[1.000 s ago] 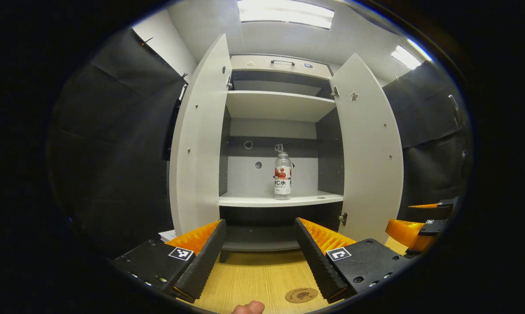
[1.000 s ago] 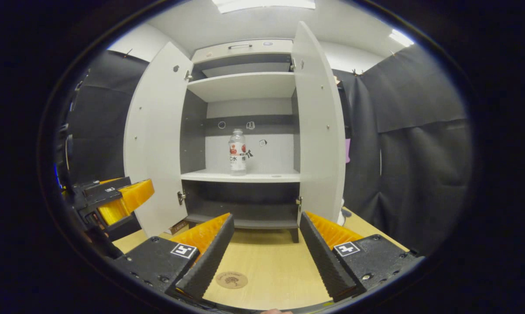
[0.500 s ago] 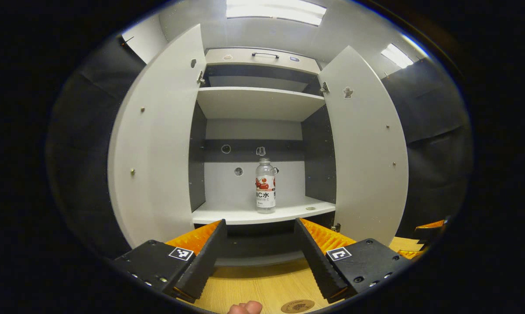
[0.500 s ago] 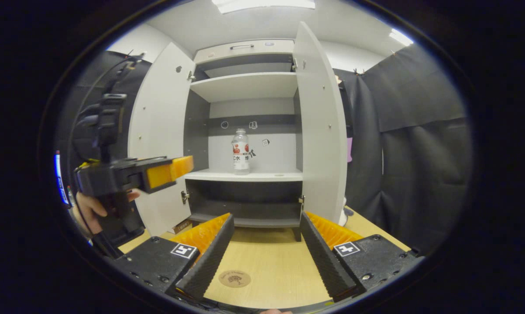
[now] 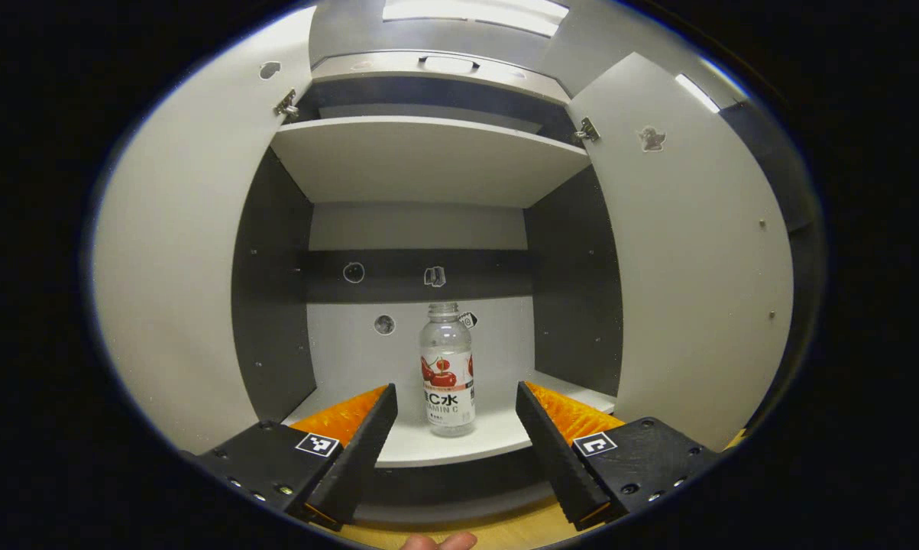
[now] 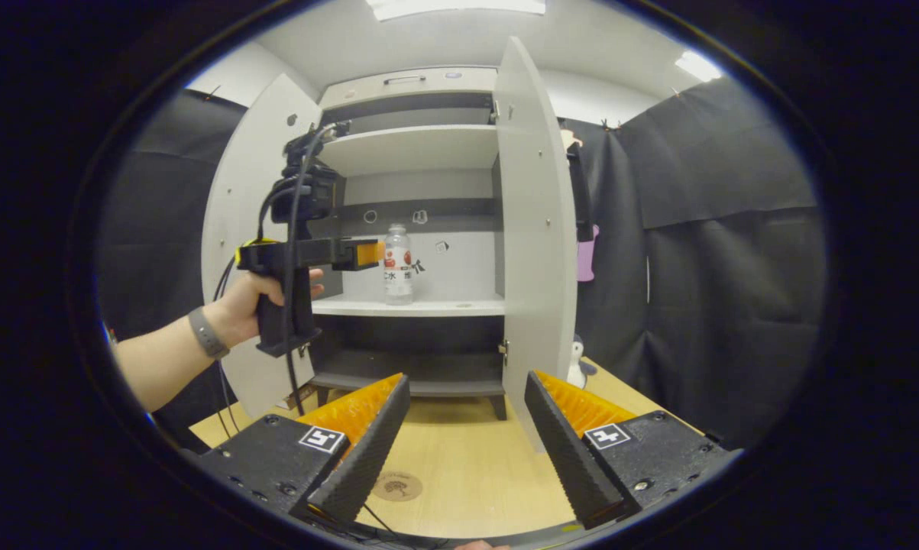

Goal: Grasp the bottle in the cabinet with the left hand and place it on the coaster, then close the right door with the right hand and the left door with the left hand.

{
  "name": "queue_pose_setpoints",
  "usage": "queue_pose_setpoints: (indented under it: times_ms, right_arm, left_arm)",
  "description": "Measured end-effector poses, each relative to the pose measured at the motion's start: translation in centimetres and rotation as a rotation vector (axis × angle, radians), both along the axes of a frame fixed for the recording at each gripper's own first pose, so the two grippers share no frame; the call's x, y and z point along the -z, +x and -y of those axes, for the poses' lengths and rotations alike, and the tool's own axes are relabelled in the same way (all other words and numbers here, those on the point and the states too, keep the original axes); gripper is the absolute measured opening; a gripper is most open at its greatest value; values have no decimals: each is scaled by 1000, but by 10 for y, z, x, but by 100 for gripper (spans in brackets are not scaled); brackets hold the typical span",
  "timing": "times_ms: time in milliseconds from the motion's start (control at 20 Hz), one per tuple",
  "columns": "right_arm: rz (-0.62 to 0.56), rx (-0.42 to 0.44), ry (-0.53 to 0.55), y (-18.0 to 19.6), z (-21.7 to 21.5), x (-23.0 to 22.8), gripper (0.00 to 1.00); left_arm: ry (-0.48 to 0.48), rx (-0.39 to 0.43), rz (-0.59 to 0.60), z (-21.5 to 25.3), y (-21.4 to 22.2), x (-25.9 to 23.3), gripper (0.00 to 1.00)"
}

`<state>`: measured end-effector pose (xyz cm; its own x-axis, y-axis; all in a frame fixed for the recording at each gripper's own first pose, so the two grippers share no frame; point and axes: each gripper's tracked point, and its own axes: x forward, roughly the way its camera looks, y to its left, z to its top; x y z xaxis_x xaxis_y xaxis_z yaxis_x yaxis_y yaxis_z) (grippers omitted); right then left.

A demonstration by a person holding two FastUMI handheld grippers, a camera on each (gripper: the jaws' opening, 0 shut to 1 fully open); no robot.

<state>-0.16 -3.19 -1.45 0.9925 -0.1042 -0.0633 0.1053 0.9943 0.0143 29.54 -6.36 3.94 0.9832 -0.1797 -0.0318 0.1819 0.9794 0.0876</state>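
A clear bottle with a red and white label stands upright on the cabinet's middle shelf. My left gripper is open, its fingers level with the shelf front and the bottle just beyond the gap between them. In the right gripper view the bottle stands just past the tips of the left gripper, held by a hand at shelf height. My right gripper is open above the wooden table, with the round coaster lying near its left finger. Both cabinet doors, left and right, stand wide open.
The cabinet stands on a wooden table. An upper shelf lies above the bottle. A small white figurine sits behind the right door. Black cloth walls close in the right side.
My left gripper has moved forward and up to the middle shelf, so the bottle now looms between its fingers. The right gripper has stayed almost still, turning slightly.
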Motion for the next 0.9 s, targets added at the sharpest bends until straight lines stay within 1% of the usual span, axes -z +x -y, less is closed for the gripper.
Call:
queue_pose_setpoints:
  times_ms: [50,100,150,250,400,600,700,800,900]
  right_arm:
    - [-3,13,0,1,5,0,99]
    - [-5,27,0,1,10,0,99]
    - [-5,40,2,1,14,-1,99]
    - [0,62,9,1,22,-5,99]
    - [2,87,20,4,32,-6,99]
    - [-11,106,37,7,42,-3,99]
    - [-12,116,35,9,46,-3,99]
    - [-17,122,29,9,49,-2,99]
    - [-19,130,27,9,52,-1,99]
  left_arm:
    - [8,2,-12,4,14,3,95]
    - [11,1,-28,4,29,7,92]
    - [11,-2,-42,5,42,12,95]
    - [11,-19,-50,3,68,16,97]
    - [20,-53,-74,-3,95,27,96]
    - [-13,-72,-99,-6,118,35,96]
    - [-22,-66,-109,-3,125,39,96]
    - [-15,-59,-91,0,134,39,96]
    - [-10,-46,-95,5,138,42,89]
